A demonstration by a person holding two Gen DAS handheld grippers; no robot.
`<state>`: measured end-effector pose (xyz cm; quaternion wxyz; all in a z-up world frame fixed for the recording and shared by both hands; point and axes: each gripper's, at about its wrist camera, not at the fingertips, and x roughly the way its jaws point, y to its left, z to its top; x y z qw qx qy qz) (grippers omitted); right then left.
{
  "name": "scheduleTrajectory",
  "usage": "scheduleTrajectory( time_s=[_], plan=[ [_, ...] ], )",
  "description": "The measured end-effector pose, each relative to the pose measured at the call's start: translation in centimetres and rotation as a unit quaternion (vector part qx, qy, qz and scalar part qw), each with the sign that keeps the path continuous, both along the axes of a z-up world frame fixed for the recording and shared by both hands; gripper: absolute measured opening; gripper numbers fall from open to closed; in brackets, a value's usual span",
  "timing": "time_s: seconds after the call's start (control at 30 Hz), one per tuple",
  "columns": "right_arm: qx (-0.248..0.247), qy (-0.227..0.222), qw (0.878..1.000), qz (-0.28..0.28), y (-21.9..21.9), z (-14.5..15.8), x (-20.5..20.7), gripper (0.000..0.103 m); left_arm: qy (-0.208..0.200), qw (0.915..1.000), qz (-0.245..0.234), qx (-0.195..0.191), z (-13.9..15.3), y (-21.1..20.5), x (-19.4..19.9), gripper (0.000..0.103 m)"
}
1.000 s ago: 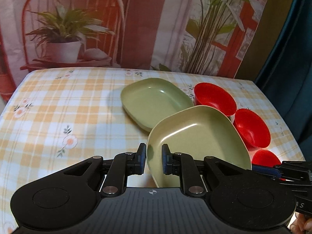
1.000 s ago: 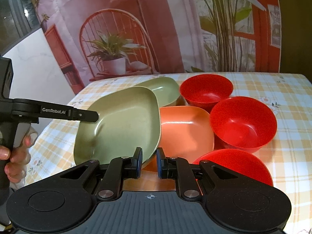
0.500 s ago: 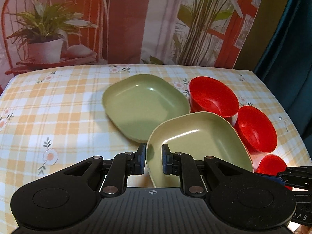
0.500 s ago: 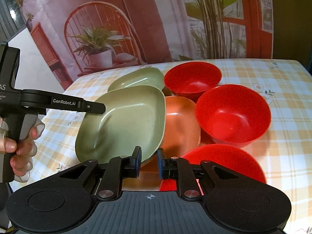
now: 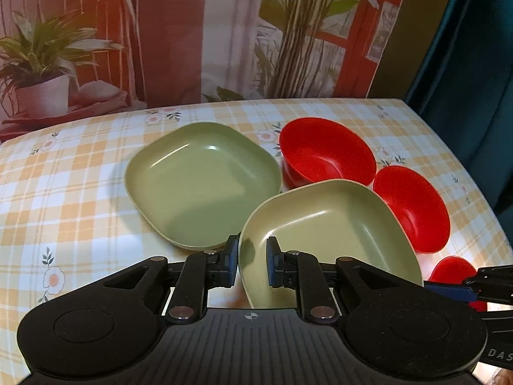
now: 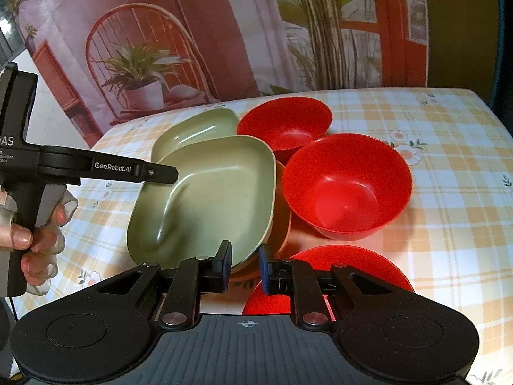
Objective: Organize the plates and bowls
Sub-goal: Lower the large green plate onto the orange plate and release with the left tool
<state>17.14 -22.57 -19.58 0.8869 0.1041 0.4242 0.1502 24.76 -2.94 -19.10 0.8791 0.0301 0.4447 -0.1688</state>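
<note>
The lifted green plate (image 5: 327, 234) is tilted and held off the table (image 5: 80, 192), gripped by two claws at once. The left claw (image 5: 252, 261) is closed on the plate's near-left rim; the right claw (image 6: 243, 264) appears to pinch its near-right rim, though the contact is partly hidden. The plate hangs over an orange plate (image 6: 282, 211), which lies flat on the table and shows only as a sliver. A second green plate (image 5: 198, 189) lies flat just beyond, toward the far edge of the table. Three red bowls (image 6: 348, 186) stand in a row along the right edge, close to the plates.

The step in hand is judged to be stacking the held plate on the flat green one. To do it well, both claws should travel together, level the plate, align its corners over the lower plate, lower until the rims nest, then release; the nearest bowl should stay untouched.
</note>
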Motion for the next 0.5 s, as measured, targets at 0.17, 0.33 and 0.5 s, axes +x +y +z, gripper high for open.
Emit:
scheduleTrajectory(
  time_s=[0.17, 0.33, 0.5],
  plan=[
    [0.007, 0.009, 1.000, -0.001, 0.0, -0.2, 0.6, 0.018, 0.007, 0.9998, -0.003, 0.016, -0.2, -0.1, 0.4, 0.018],
    [0.006, 0.012, 1.000, -0.002, 0.0, -0.2, 0.8, 0.018, 0.011, 0.9996, -0.005, 0.026, -0.3, -0.4, 0.8, 0.018],
    [0.001, 0.017, 1.000, 0.002, 0.3, -0.1, 1.0, 0.020, 0.014, 0.9989, -0.009, 0.043, -0.7, -0.8, 1.1, 0.018]
  ],
)
